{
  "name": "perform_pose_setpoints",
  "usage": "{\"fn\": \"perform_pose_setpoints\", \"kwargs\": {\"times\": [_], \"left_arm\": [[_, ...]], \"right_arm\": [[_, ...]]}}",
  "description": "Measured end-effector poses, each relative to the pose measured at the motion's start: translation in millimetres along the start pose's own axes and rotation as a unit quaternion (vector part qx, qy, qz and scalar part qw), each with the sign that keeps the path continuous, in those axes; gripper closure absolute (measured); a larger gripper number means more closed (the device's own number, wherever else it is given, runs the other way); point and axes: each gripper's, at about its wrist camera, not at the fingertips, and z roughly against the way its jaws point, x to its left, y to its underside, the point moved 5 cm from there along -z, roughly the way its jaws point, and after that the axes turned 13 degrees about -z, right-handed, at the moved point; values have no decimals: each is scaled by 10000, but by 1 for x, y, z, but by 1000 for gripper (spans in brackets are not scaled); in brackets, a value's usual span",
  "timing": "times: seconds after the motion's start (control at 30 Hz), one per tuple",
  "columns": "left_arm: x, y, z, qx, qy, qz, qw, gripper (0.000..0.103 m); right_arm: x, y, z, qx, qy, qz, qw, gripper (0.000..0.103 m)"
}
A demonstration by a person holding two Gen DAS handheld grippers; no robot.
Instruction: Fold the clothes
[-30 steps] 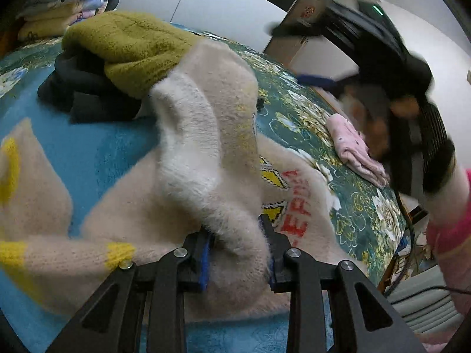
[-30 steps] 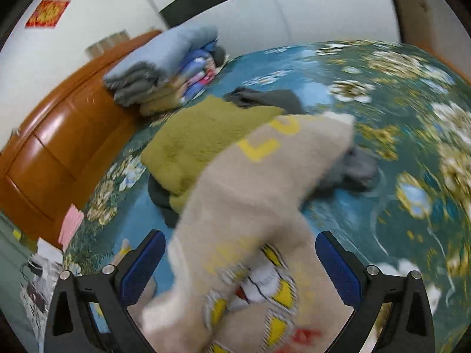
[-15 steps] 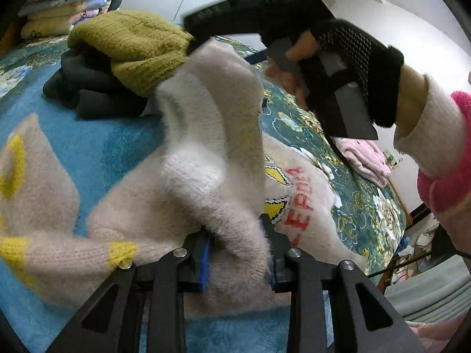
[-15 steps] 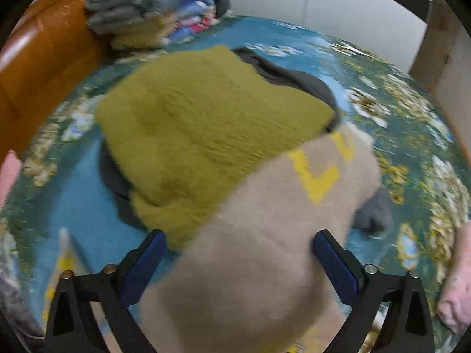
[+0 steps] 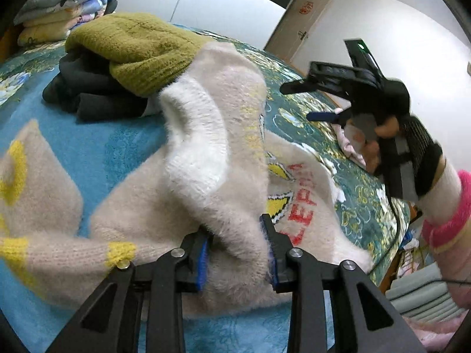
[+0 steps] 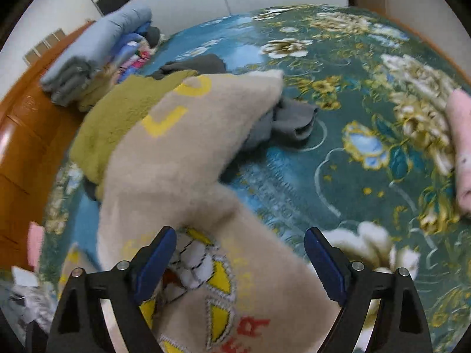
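A beige fuzzy sweater (image 5: pixel 206 153) with yellow stripes and red lettering lies spread on the bed; it also shows in the right wrist view (image 6: pixel 188 176). My left gripper (image 5: pixel 238 247) is shut on a bunched fold of the sweater near its hem. My right gripper (image 6: pixel 240 260) is open and empty, held above the sweater's printed front; it also shows in the left wrist view (image 5: pixel 312 103), up at the right, away from the cloth.
An olive knitted garment (image 5: pixel 138 47) lies on dark grey clothes (image 5: pixel 88 94) beyond the sweater. Folded blankets (image 6: pixel 97 56) are stacked by the wooden headboard (image 6: pixel 26 135). A pink folded garment (image 6: pixel 460 147) lies at the bed's right side. The floral bedspread (image 6: pixel 338 147) lies to the right.
My right gripper swung out over the olive garment and came back to the right, open throughout. My left gripper kept its hold on the sweater fold and barely moved.
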Motion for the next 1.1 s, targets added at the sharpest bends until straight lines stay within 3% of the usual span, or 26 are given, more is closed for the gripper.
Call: {"fn": "perform_pose_setpoints", "kwargs": {"times": [0.23, 0.33, 0.43, 0.5, 0.63, 0.7, 0.77, 0.83, 0.93, 1.0, 1.07, 1.1], "left_arm": [[0, -9, 20, -452, -149, -94, 9988, 76], [-2, -8, 23, -459, 65, -115, 9989, 77], [2, 0, 32, -519, 576, 323, 9965, 80], [6, 4, 42, -578, 601, 394, 9957, 81], [11, 4, 54, -680, 479, 457, 9955, 81], [10, 3, 58, -734, 469, 472, 9951, 87], [8, 4, 60, -722, 465, 407, 9955, 88], [8, 7, 60, -678, 404, 351, 9963, 88], [13, 11, 56, -585, 274, 468, 9968, 88], [15, 13, 53, -541, 68, 478, 9974, 77], [10, 15, 51, -528, -294, 164, 9980, 59], [6, 17, 49, -516, -485, -66, 9975, 54]], "right_arm": [[12, 21, 2, 65, -541, -119, 9984, 12], [18, 25, 6, 75, -778, -34, 9969, 12], [27, 25, 12, 24, -885, 183, 9959, 12], [31, 22, 10, 72, -1016, 152, 9947, 12], [41, 18, -16, 529, -1547, -448, 9855, 12], [45, 21, -36, 851, -1607, -779, 9802, 13], [44, 26, -57, 1125, -1489, -1158, 9756, 23], [42, 30, -66, 1267, -1673, -1445, 9670, 52], [40, 30, -64, 1197, -1820, -1535, 9638, 71], [40, 29, -59, 1131, -1841, -1484, 9650, 78], [39, 28, -51, 1076, -1920, -1520, 9636, 79], [40, 28, -48, 1057, -1955, -1531, 9629, 80]]}}
